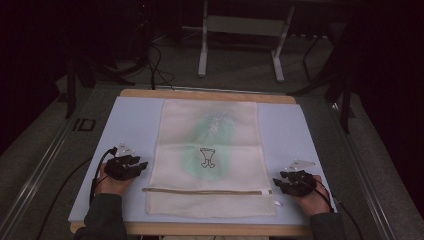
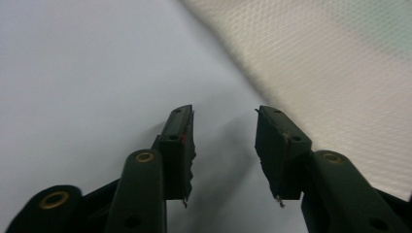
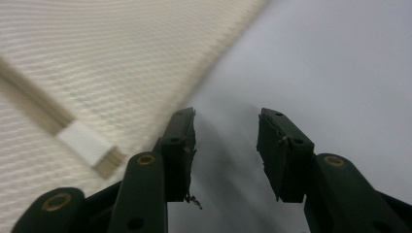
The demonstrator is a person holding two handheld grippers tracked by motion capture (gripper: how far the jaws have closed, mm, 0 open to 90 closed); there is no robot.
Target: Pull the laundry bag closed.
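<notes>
1. Mesh bag [image 1: 210,160] flat at the middle of the tabletop, on a pale blue mat [image 1: 132,120]; long axis running away from the person; faint green shape and a small dark figure seen through the mesh; zipper band [image 1: 207,191] crossing near the close end, white tab [image 3: 86,143] at its right end.
2. Left tongs [image 1: 131,167] just off the bag's left edge, over bare mat; spread wide, nothing between the jaws; in the left gripper view, mesh edge [image 2: 311,73] slanting past the right jaw, close beside it but not touching so far as can be told.
3. Right tongs [image 1: 289,184] just off the bag's right edge, level with the zipper end; likewise spread, pinching nothing; in the right gripper view, bag edge and zipper tab to the left of the left jaw, bare mat between and beyond the jaws.
4. Open mat strips down both long sides of the bag, wide enough for each hand; narrower strip at the far end; near edge of the bag close to the mat's near edge.
5. Wooden tabletop rim [image 1: 207,94] showing past the mat at the far side; dark floor and table legs beyond.
</notes>
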